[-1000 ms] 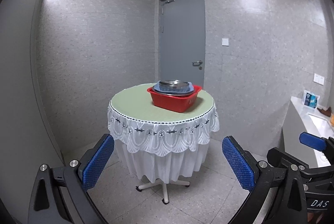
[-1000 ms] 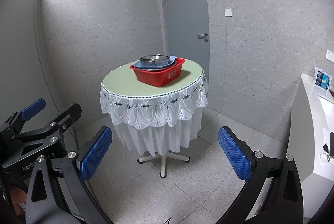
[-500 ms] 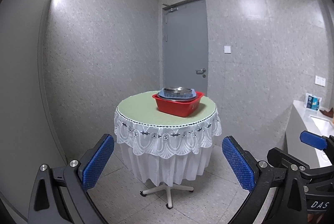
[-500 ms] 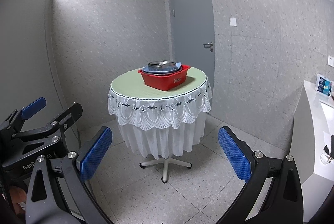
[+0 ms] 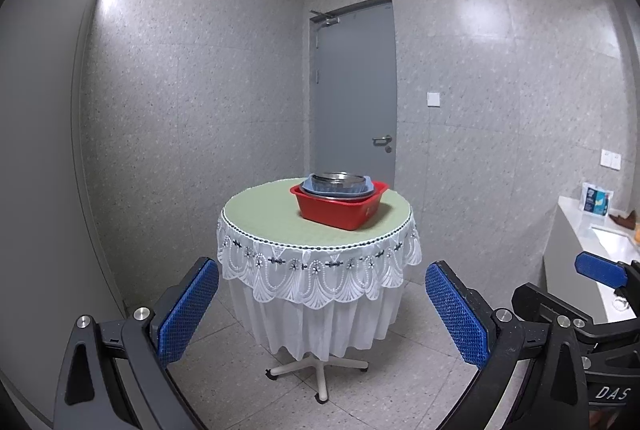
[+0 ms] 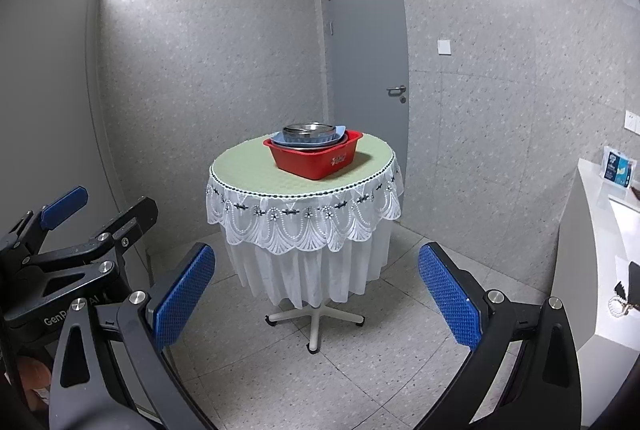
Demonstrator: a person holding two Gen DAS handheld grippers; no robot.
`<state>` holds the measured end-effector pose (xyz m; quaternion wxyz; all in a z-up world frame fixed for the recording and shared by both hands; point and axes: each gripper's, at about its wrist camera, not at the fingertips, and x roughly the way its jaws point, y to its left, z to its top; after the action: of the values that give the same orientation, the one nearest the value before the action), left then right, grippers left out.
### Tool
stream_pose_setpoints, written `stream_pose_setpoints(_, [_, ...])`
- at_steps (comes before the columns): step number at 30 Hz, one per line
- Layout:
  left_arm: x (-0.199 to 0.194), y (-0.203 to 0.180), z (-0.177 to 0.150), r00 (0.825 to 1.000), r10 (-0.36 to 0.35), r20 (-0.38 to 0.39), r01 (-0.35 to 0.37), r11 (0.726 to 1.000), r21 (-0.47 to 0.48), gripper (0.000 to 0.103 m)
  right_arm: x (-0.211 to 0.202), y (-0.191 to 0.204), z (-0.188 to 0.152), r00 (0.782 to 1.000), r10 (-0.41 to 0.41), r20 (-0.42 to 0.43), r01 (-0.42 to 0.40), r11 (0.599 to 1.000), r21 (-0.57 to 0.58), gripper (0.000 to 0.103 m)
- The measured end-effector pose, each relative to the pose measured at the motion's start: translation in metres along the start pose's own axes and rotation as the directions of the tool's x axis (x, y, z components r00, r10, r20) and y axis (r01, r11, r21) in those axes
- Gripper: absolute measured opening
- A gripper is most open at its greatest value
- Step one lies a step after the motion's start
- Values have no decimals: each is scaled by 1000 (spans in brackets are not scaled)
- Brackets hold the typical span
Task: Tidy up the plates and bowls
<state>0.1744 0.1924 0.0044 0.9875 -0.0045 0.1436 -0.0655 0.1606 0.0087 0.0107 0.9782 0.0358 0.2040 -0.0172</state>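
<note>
Left gripper (image 5: 322, 304), blue pads spread wide, nothing held; right gripper (image 6: 316, 288), likewise spread and holding nothing; both well short of round table (image 6: 248, 171) with green top and white lace cloth; red basin (image 6: 316, 159) on tabletop, holding stacked metal bowls (image 6: 308, 131) and blue plates (image 6: 334, 138); grey door (image 6: 366, 41) behind

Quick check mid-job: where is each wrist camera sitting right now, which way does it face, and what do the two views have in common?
Left wrist view: on the left tool, facing the round table; its open blue pads frame the floor, with the right tool at the right edge.
Right wrist view: on the right tool, facing the same table; open pads, with the left tool at the left edge.
Shared: the red basin of stacked dishes, the grey door, the white counter.
</note>
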Motion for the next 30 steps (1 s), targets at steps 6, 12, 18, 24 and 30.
stream_pose_setpoints(6, [-1,-3,0,1000,3,2,-3,1000,-2,102,0,-1,0,1000,0,2,0,1000,1,103])
stream_pose_setpoints(12, [3,-3,1,1000,2,2,-2,1000,-1,102,3,-5,2,1000,2,-3,-2,1000,6,103])
stream_pose_setpoints(18, [8,-4,3,1000,-2,2,2,1000,0,102,5,-10,4,1000,2,-6,-2,1000,9,103])
stream_pose_setpoints(24, [12,-6,5,1000,-3,2,3,1000,3,102,8,-15,7,1000,2,-8,-2,1000,11,103])
stream_pose_setpoints(30, [13,-8,6,1000,-1,1,1,1000,4,102,8,-15,9,1000,1,-9,-1,1000,14,103])
